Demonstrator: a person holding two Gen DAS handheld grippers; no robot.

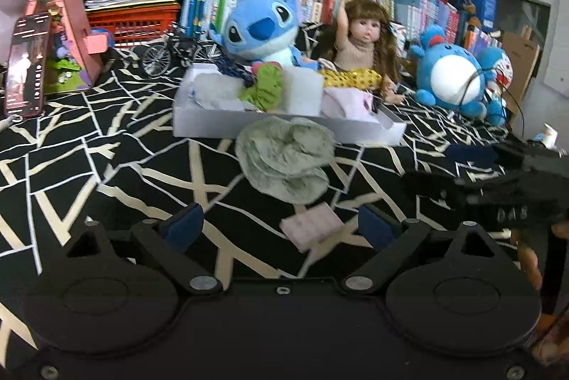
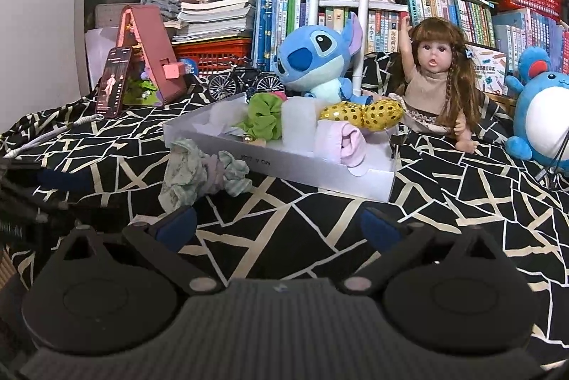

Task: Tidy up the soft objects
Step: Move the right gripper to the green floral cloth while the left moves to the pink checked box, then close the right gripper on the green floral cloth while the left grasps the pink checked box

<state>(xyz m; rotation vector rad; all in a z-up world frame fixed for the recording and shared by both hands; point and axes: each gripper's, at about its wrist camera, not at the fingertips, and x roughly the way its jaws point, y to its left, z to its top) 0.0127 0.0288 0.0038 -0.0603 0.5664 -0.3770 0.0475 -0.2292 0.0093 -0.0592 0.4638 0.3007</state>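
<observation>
A pale green scrunchie [image 1: 286,159] lies on the black patterned cloth [image 1: 106,166] just in front of a white tray [image 1: 284,127]; it also shows in the right wrist view [image 2: 192,170]. The tray [image 2: 302,166] holds a bright green scrunchie [image 2: 265,118], a gold sequined one [image 2: 366,113] and a pink cloth [image 2: 350,140]. A small pink folded piece [image 1: 311,225] lies between my left gripper's open fingers. My left gripper [image 1: 281,225] is open and empty, close behind the pale green scrunchie. My right gripper [image 2: 279,225] is open and empty, over bare cloth to the scrunchie's right.
A blue Stitch plush [image 2: 313,60], a doll [image 2: 435,78] and a blue round plush [image 2: 544,117] sit behind the tray. A phone [image 2: 113,81], pink toy house [image 2: 153,53], model bicycle [image 2: 245,81] and book stacks [image 2: 220,10] stand further back. The right gripper's body shows in the left view [image 1: 498,195].
</observation>
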